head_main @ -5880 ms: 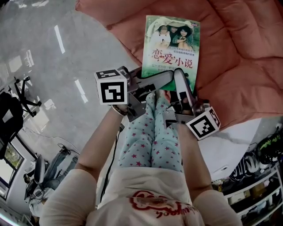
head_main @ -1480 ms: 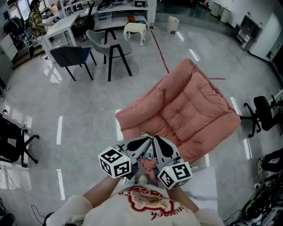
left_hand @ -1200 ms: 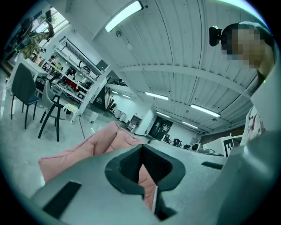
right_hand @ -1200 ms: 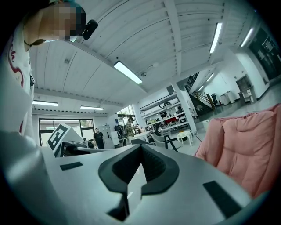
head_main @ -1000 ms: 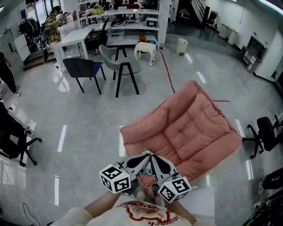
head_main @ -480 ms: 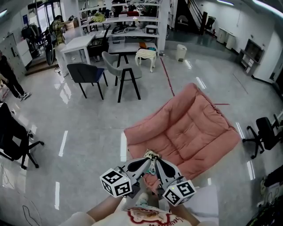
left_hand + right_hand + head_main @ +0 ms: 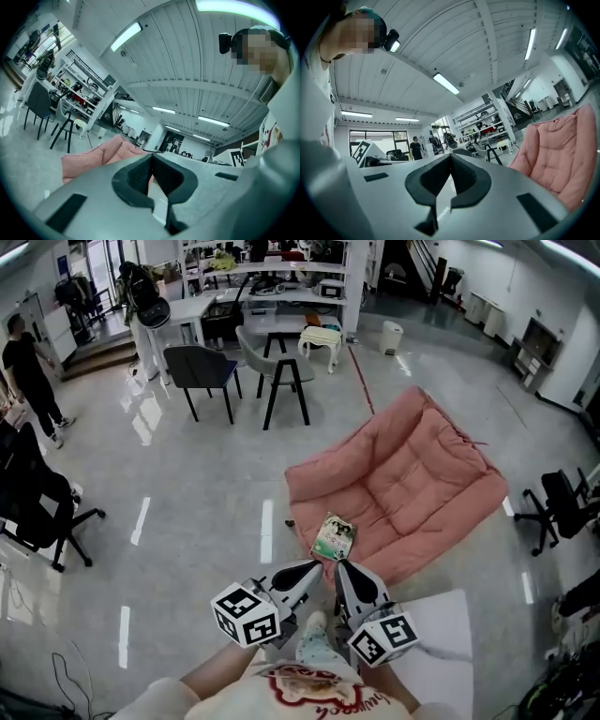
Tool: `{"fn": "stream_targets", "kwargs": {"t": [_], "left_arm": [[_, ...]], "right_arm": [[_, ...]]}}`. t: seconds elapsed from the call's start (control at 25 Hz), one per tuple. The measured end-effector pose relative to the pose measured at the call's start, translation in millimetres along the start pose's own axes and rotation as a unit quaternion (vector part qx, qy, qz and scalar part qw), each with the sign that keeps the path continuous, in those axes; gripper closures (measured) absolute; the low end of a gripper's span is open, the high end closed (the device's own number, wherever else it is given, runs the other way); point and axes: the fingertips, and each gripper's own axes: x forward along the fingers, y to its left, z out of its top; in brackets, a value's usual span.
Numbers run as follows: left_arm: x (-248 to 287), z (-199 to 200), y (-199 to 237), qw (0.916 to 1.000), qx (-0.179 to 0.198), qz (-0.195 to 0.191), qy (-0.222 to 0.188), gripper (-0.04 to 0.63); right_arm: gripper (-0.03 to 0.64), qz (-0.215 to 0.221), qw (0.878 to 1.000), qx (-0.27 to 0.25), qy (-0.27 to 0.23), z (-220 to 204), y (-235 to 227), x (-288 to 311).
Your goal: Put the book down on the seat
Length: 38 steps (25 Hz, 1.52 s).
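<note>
A green-covered book (image 7: 333,536) lies flat on the near front edge of the pink cushioned seat (image 7: 412,474). Both grippers hover below it in the head view, apart from the book and over the person's legs. My left gripper (image 7: 317,567) is shut and holds nothing; in the left gripper view its pads (image 7: 140,174) meet, with the pink seat (image 7: 91,157) behind them. My right gripper (image 7: 341,566) is likewise shut and empty; the right gripper view shows its closed pads (image 7: 461,176) and the seat (image 7: 562,154) to the right.
A white mat (image 7: 441,620) lies on the grey floor by the person's feet. Two chairs (image 7: 202,371) and a desk (image 7: 281,320) stand beyond the seat. Black office chairs sit at the left (image 7: 33,498) and right (image 7: 558,502). A person (image 7: 28,367) stands far left.
The book, close to the gripper tips half a second ago, now lies free on the seat edge. Both grippers have drawn back from it, and the head view has shifted.
</note>
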Motion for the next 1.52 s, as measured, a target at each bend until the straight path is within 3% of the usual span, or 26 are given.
{"fn": "stream_targets", "kwargs": {"t": [0.28, 0.72, 1.08, 1.52], "left_arm": [[-66.4, -29.3, -42.7, 0.9997, -0.002, -0.013, 0.019, 0.592], [-85.5, -39.4, -87.5, 0.9987, 0.012, -0.045, 0.022, 0.592], [-104.0, -48.4, -123.3, 0.9991, 0.026, -0.029, 0.014, 0.592], [-138.1, -128.3, -249.7, 0.9996, 0.01, -0.023, 0.011, 0.592]], "right_arm": [[0.617, -0.027, 1.0, -0.001, -0.011, -18.4, 60.4, -54.3], [0.617, -0.031, 0.999, -0.018, -0.009, -18.9, 95.5, -86.8], [0.617, -0.011, 1.0, -0.026, -0.013, -18.8, 122.6, -122.7], [0.617, -0.017, 0.999, -0.028, -0.015, -31.4, 153.3, -272.9]]}}
